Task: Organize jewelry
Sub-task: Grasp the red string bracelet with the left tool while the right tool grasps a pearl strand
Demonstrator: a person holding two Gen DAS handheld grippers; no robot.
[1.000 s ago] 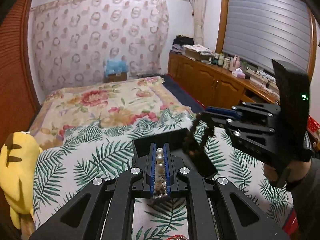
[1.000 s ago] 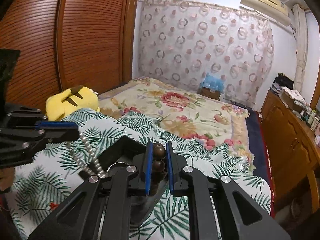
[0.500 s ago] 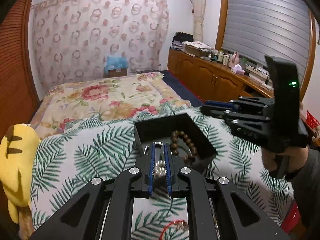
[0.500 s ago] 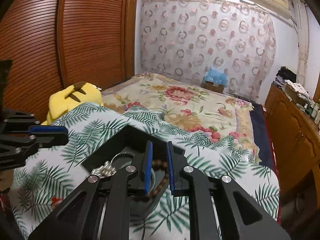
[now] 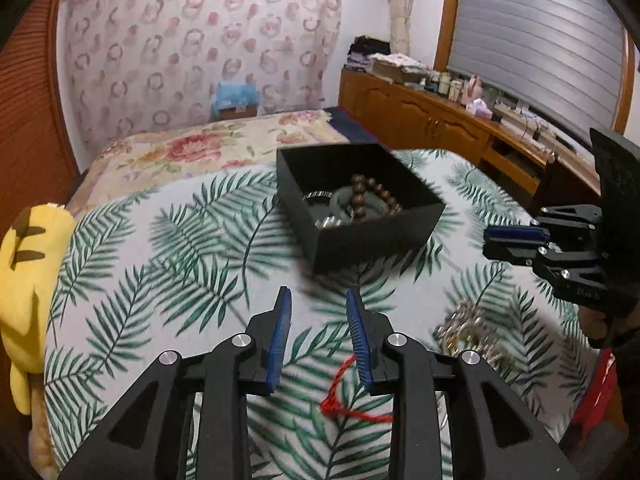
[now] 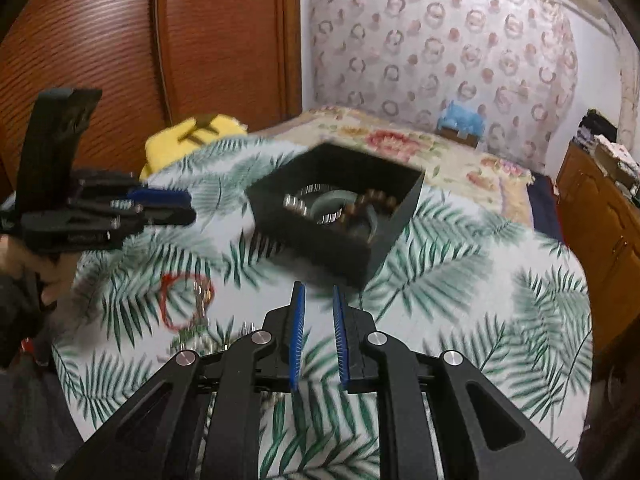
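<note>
A black open box (image 5: 380, 236) (image 6: 320, 248) sits on a palm-leaf cloth. Inside lie a brown bead bracelet (image 5: 376, 196) (image 6: 372, 204), a pearl strand (image 5: 330, 222) (image 6: 294, 204) and a greenish bangle (image 5: 344, 200) (image 6: 340, 200). My left gripper (image 5: 318, 300) is open and empty, held back from the box. My right gripper (image 6: 318, 294) is open and empty in front of the box. A red cord bracelet (image 5: 344, 400) (image 6: 180, 300) and a pile of metal jewelry (image 5: 468, 332) (image 6: 200, 340) lie loose on the cloth.
A yellow plush toy (image 5: 24, 280) (image 6: 196, 136) lies at the left edge of the cloth. A floral bed (image 5: 200, 148) stands behind. Wooden cabinets (image 5: 420, 120) line the right wall, and a wooden wardrobe (image 6: 120, 60) stands at the left.
Both grippers let go of their jewelry into the box: the pearl strand from the left, the brown beads from the right. Both opened and pulled back from the box.
</note>
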